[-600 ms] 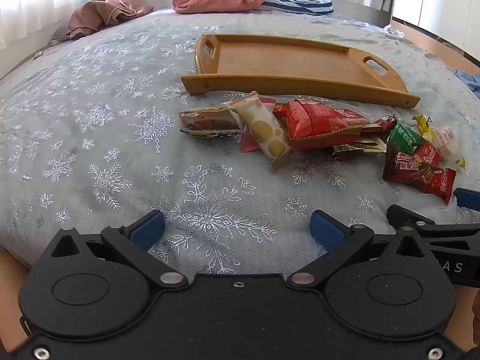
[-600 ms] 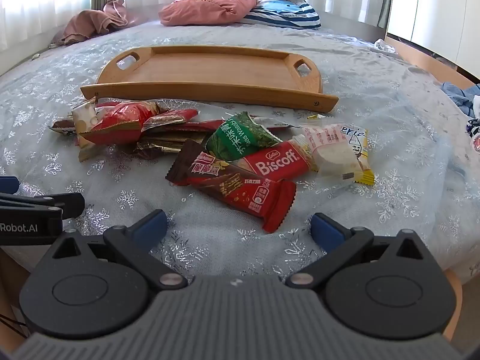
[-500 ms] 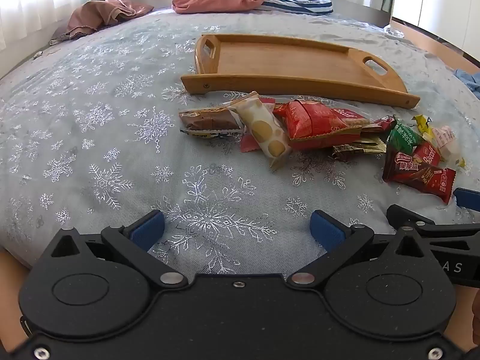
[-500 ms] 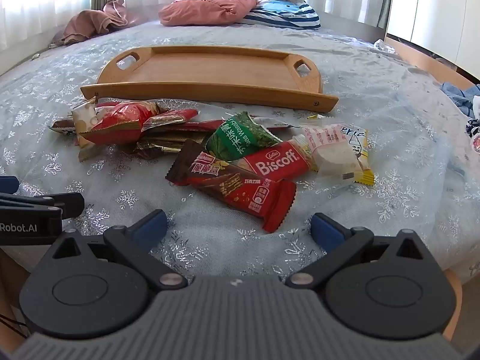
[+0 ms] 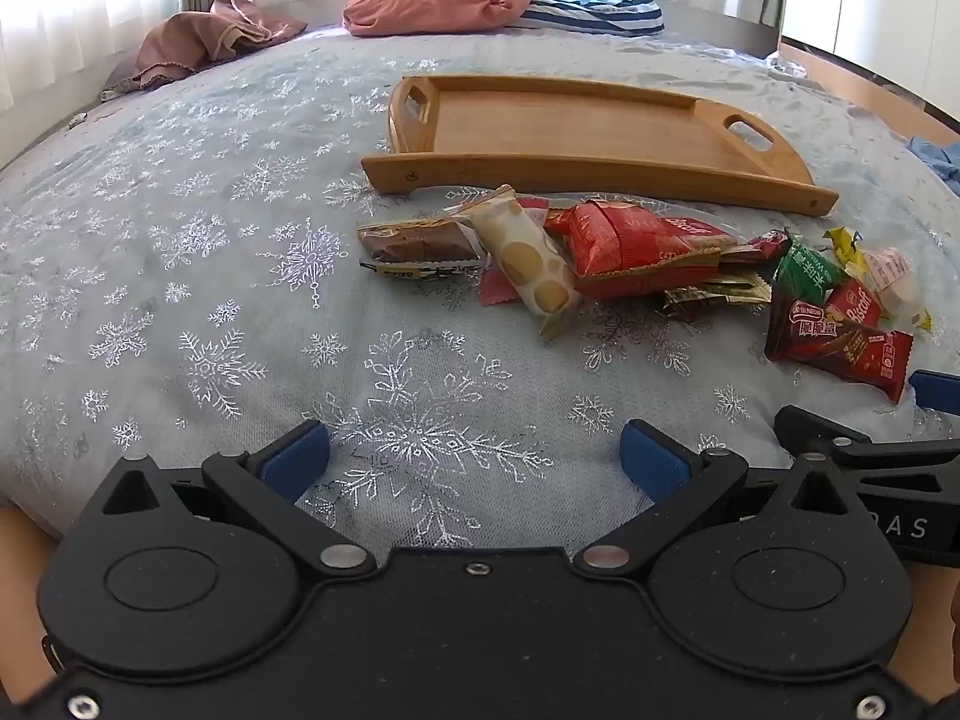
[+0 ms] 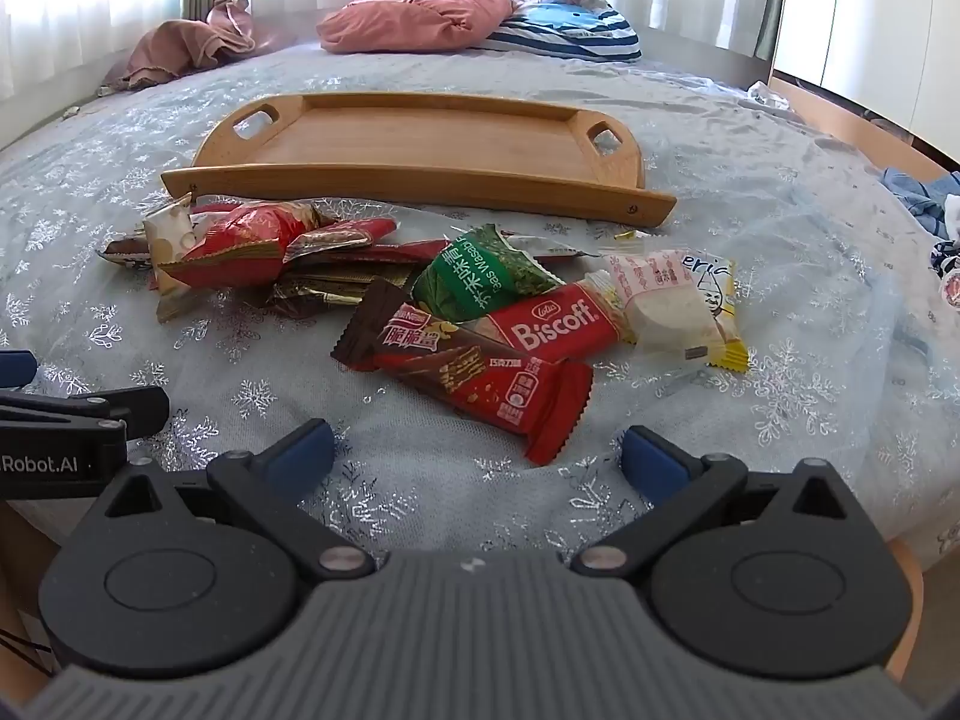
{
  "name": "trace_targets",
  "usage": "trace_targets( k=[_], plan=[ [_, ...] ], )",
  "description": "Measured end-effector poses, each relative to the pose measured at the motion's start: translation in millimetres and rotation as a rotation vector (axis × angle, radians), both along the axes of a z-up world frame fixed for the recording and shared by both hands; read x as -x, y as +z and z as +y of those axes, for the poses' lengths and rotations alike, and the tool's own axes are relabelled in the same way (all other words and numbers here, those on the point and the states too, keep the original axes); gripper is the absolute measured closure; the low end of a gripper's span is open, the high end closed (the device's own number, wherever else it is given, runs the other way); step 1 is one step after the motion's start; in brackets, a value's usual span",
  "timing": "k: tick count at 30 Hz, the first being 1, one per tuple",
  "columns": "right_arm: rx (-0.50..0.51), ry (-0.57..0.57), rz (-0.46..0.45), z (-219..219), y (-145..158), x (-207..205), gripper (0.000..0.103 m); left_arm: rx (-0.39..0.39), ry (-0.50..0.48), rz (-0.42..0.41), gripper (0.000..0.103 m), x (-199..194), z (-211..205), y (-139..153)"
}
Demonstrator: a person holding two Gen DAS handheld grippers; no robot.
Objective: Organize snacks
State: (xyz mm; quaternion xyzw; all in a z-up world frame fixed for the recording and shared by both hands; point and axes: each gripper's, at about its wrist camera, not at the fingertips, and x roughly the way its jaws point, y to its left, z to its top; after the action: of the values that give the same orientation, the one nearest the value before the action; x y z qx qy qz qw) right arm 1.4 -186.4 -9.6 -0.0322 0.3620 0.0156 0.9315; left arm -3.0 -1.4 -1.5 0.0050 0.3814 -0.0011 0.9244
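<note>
Snowflake bedspread (image 5: pixel 240 312) under both grippers, left (image 5: pixel 474 462) and right (image 6: pixel 474 456), side by side, level, jaws released, before the snacks (image 6: pixel 468 360).

Tray (image 6: pixel 420 147) on the bed (image 6: pixel 780 228), snack packets (image 6: pixel 456 312) scattered just in front of it, pillows (image 6: pixel 414 21) far behind, crumpled cloth (image 6: pixel 180 48) far left.
</note>
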Motion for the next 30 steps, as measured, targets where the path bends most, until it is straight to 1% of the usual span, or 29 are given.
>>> trace_targets(
  k=[30],
  plan=[
    [0.003, 0.000, -0.005, 0.7, 0.1, 1.2, 0.000, -0.005, 0.000, -0.005, 0.000, 0.8, -3.4, -1.4]
  ],
)
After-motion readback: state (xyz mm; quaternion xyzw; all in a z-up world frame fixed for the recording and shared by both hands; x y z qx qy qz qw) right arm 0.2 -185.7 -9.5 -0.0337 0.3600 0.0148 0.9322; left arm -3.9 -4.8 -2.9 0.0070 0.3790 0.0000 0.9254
